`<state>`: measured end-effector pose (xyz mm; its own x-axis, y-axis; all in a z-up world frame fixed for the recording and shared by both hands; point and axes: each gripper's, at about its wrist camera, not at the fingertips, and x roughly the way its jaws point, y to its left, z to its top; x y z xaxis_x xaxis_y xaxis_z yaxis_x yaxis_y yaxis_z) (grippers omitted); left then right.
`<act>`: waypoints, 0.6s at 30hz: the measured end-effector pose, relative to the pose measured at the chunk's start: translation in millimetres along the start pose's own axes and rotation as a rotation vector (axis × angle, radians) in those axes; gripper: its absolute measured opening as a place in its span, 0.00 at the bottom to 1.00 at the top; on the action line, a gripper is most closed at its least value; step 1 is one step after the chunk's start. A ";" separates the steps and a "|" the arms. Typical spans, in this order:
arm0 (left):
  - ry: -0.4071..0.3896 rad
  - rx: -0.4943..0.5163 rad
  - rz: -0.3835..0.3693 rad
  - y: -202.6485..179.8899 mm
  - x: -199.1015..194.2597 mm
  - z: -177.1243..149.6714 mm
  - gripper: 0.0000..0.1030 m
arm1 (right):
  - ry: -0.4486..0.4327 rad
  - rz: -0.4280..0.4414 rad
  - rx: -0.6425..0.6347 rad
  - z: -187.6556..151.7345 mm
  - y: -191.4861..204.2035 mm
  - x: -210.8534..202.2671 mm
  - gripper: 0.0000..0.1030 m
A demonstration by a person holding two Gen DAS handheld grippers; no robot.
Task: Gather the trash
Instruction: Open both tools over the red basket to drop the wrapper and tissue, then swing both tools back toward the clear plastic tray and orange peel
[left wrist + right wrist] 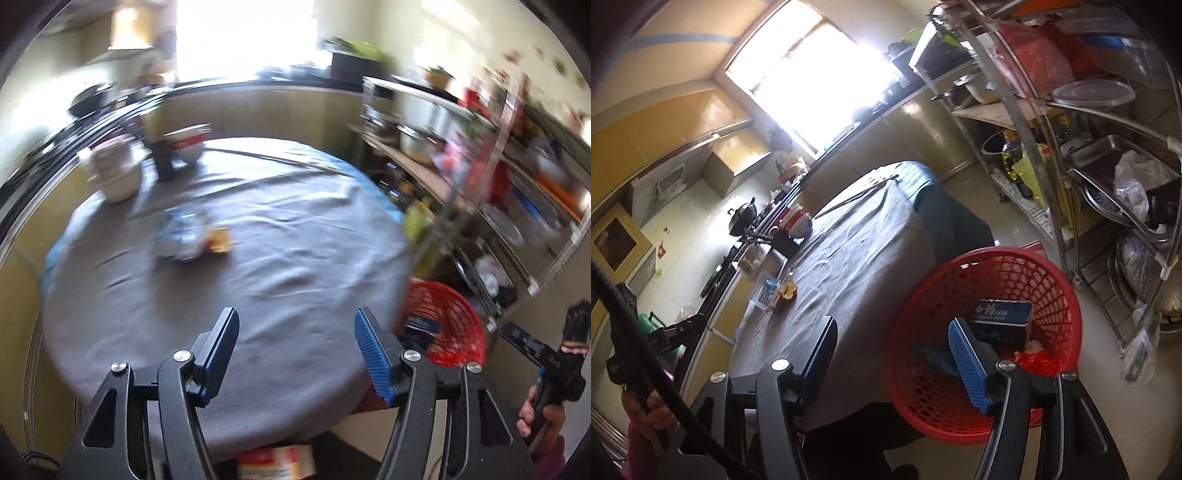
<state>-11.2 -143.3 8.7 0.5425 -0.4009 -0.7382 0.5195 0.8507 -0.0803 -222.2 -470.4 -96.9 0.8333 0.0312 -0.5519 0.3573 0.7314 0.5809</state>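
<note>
A red mesh basket (986, 291) stands on the floor beside the round table (857, 258); inside lie a dark blue box (1001, 317), a blue wrapper (932, 356) and a red scrap (1034, 360). My right gripper (890, 345) hangs open and empty at the basket's near left rim. On the grey cloth lie a crumpled blue-white wrapper (183, 236) and a small orange packet (219, 240). My left gripper (295, 332) is open with nothing between its fingers, over the table's near edge, well short of that trash. The basket (447, 325) shows at right in the blurred left wrist view.
Stacked bowls (188, 142), a white pot (118, 173) and a dark holder (164, 158) stand at the table's far left. Chopsticks (280, 160) lie far back. A metal rack (1100, 155) of pans and bottles stands right of the basket. A carton (275, 461) lies under the table.
</note>
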 end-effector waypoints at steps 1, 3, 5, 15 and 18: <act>-0.005 -0.028 0.010 12.8 -4.3 -2.9 0.65 | 0.003 0.002 -0.004 -1.0 2.7 0.6 0.65; -0.010 -0.096 0.038 43.5 -13.0 -10.6 0.66 | 0.011 0.007 -0.010 -3.0 8.3 2.7 0.65; -0.015 -0.158 0.071 72.5 -20.4 -18.0 0.66 | 0.020 0.012 -0.016 -4.1 14.5 6.2 0.65; -0.029 -0.310 0.104 132.5 -24.8 -30.9 0.66 | 0.085 0.074 -0.145 -4.1 78.4 42.2 0.65; -0.002 -0.326 0.101 138.9 -14.0 -35.4 0.67 | 0.113 0.077 -0.188 -11.7 95.3 54.6 0.65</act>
<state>29.9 -7.5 -15.8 0.5816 -0.3095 -0.7523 0.2247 0.9499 -0.2170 -147.6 -391.1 -78.7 0.7988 0.1605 -0.5798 0.2007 0.8375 0.5083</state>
